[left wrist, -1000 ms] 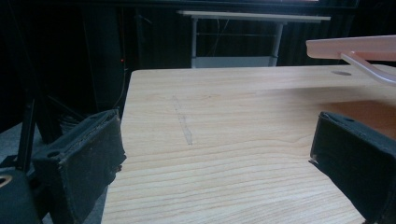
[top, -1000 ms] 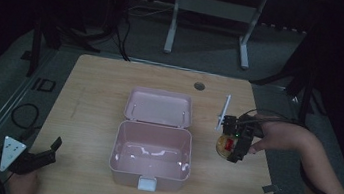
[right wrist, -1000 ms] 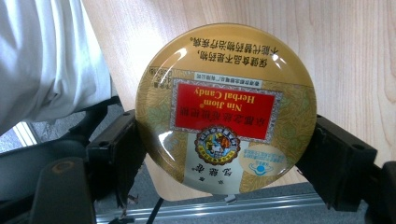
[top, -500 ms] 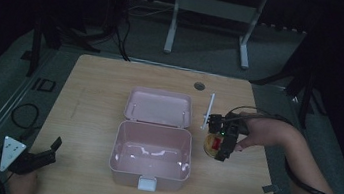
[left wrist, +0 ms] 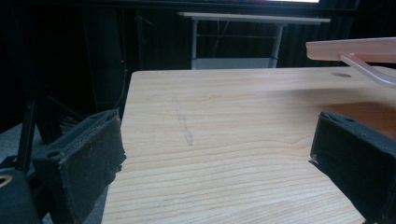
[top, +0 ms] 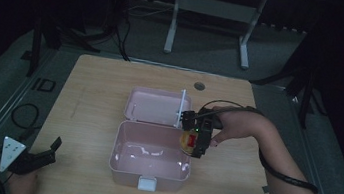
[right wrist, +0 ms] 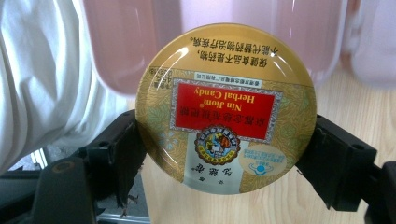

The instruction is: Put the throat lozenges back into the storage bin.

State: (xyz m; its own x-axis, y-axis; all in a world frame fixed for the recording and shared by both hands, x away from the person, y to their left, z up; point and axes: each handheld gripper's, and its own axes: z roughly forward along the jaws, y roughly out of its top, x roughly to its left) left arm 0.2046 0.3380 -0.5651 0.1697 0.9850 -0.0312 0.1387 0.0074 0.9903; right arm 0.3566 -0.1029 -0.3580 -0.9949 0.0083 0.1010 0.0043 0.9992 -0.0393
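Pale wooden tabletop [top: 91, 116] fills the high view, where an open pink plastic lunch box [top: 150, 157] sits mid-table and the right gripper [top: 194, 140] holds a round gold candy tin [top: 188, 140] at the box's right rim, while the left gripper [top: 33, 159] rests at the near left corner. Left gripper view: its black fingers [left wrist: 84, 158] stand wide apart over bare wood. Right gripper view: the fingers [right wrist: 116, 154] are clamped on the tin's edges, with the pink box behind it.
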